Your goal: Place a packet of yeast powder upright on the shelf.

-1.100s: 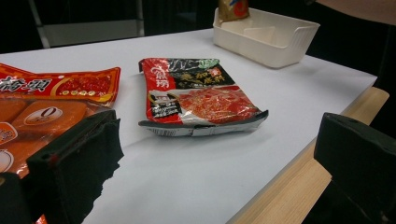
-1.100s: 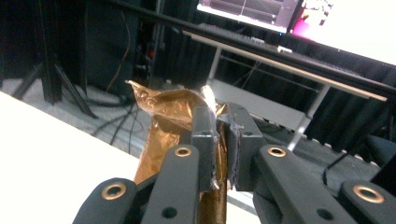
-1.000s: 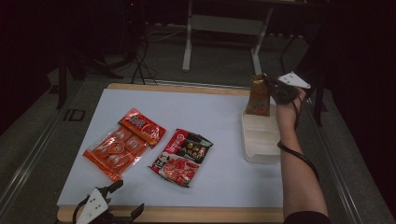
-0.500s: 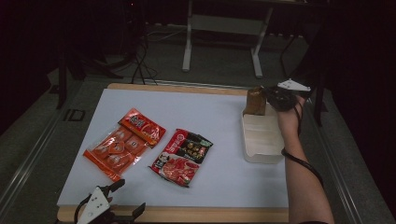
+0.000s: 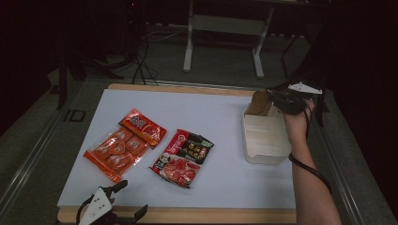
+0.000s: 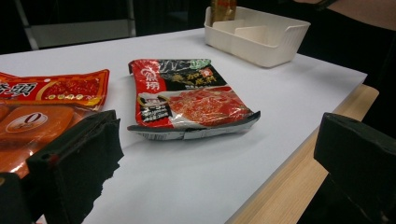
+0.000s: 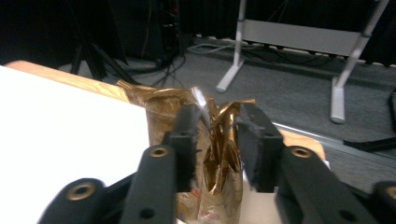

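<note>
Since earlier frame, gold packet (image 5: 259, 103) lowered into far end of white bin (image 5: 265, 151), table's 2 o'clock. Left gripper (image 5: 123, 200) at 7 o'clock edge, jaws wide apart, empty. Orange packet (image 5: 124, 143) at 9 o'clock, red-black packet (image 5: 183, 157) centre. Right gripper (image 7: 215, 140) jaws just opening, packet's crumpled top between, pads apart from it.

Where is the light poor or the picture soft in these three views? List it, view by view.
High view: dim, the floor beyond the table nearly black. Left gripper view: sharp on the red packet, soft on the near left claw and the white tray. Right gripper view: the right claw and the gold bag sit blurred up close, the bag glinting; the white tabletop glares at left.
</note>
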Available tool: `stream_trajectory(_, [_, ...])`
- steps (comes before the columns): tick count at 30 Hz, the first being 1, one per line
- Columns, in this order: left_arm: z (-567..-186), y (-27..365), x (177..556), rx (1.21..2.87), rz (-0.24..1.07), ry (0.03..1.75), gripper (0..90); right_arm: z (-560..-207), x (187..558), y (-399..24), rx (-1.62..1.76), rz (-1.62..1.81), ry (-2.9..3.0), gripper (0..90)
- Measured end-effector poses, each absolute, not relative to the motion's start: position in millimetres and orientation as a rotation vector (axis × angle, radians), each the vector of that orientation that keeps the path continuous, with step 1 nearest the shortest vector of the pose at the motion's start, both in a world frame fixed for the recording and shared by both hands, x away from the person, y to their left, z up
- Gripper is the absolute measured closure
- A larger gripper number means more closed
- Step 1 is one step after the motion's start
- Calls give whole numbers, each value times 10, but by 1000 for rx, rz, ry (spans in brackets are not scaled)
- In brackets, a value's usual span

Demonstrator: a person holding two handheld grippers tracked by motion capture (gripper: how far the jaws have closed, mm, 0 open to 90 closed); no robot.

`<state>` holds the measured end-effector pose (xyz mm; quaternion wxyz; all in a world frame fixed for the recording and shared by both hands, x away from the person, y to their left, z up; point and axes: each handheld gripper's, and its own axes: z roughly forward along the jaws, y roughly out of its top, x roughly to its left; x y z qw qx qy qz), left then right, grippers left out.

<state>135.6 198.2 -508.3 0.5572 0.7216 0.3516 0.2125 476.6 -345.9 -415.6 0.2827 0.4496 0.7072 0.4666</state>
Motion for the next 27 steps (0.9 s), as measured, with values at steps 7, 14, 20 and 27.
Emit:
stream_trajectory(7, [-5084,1949,1372,1718,483,810,11,-3940,4639,-3446,1226,1257,1870,496])
stream_trajectory(14, [-5079,1916,1404,1715,462,789,11,-3807,4444,-3342,1226,1303,1858,279])
stream_trajectory(20, [-5066,1874,1444,1715,445,766,11,-3853,4254,-3248,1246,1402,1950,138])
stream_trajectory(27, [-5050,1813,1494,1719,416,729,11,-3914,3925,-3191,1176,1494,2021,154])
